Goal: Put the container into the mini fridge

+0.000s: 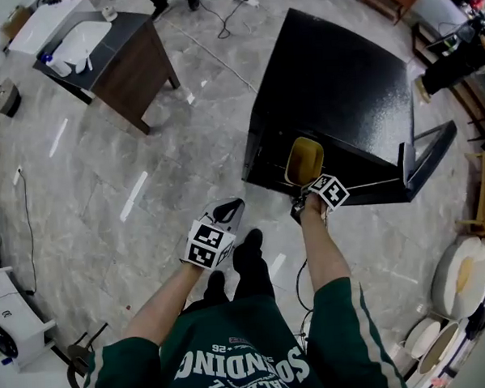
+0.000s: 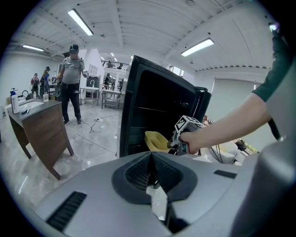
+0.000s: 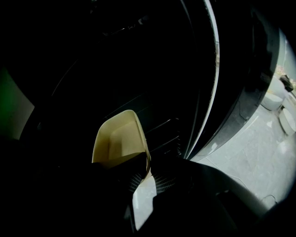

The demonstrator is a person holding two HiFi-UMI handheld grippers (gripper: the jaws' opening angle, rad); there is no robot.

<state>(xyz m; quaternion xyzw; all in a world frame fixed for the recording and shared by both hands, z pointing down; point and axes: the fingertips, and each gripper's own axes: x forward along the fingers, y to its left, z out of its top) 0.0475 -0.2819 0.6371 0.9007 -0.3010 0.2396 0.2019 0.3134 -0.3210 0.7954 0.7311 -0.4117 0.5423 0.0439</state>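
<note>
The right gripper view is nearly all black, so the inside of the mini fridge is hard to read past a bit of wire shelf. The right hand-held gripper has its jaws pinched on the near rim of the yellow container. From the head view, that container sits tilted at the fridge's open front, low down, with the door swung out to the right. The left hand-held gripper is closed with nothing in it (jaws together) and hangs beside the person's legs. Off to the left there's a counter with a sink, well apart from the fridge, and cables lie on the floor.
</note>
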